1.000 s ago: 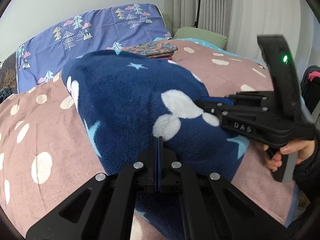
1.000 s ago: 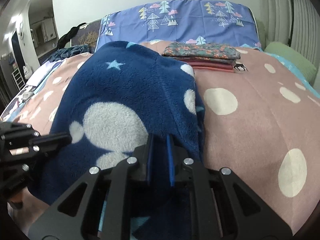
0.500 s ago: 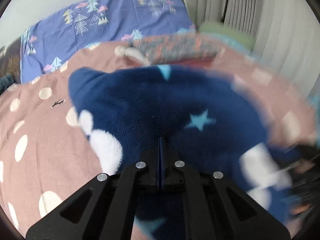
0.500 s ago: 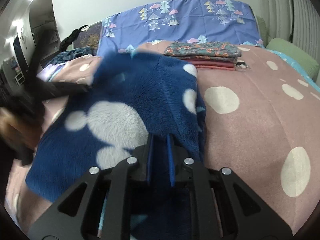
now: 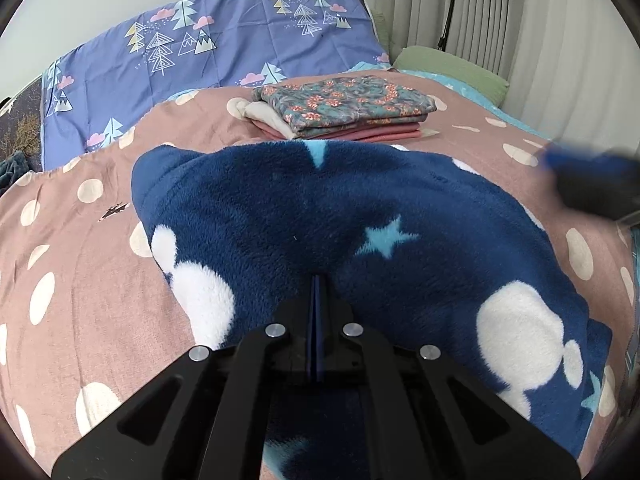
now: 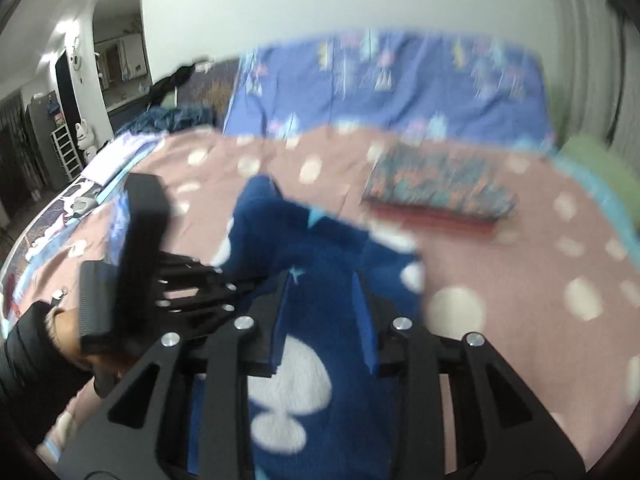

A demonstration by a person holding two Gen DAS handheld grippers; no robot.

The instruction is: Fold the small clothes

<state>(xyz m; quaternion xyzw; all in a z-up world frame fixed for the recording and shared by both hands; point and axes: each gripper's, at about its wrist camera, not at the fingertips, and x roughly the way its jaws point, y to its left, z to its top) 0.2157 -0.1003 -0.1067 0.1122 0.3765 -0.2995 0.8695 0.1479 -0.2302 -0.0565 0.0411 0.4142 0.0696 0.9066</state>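
A navy fleece garment (image 5: pixel 340 220) with white blobs and pale blue stars lies on the pink dotted bedspread (image 5: pixel 80 280). My left gripper (image 5: pixel 316 280) is shut on its near edge. In the right wrist view my right gripper (image 6: pixel 324 284) is open, lifted above the same garment (image 6: pixel 320 248), with nothing between its blue pads. The left gripper (image 6: pixel 224 280) shows there at the left, pinching the fleece. The right gripper is a dark blur (image 5: pixel 592 184) at the right edge of the left wrist view.
A stack of folded clothes (image 5: pixel 344 108) with a floral piece on top lies farther back on the bed; it also shows in the right wrist view (image 6: pixel 440 192). A purple tree-print pillow (image 5: pixel 200 60) and a green pillow (image 5: pixel 448 68) lie at the head.
My right gripper has opened, let go of the fleece and lifted away. My left gripper has carried its edge of the fleece across, keeping its hold.
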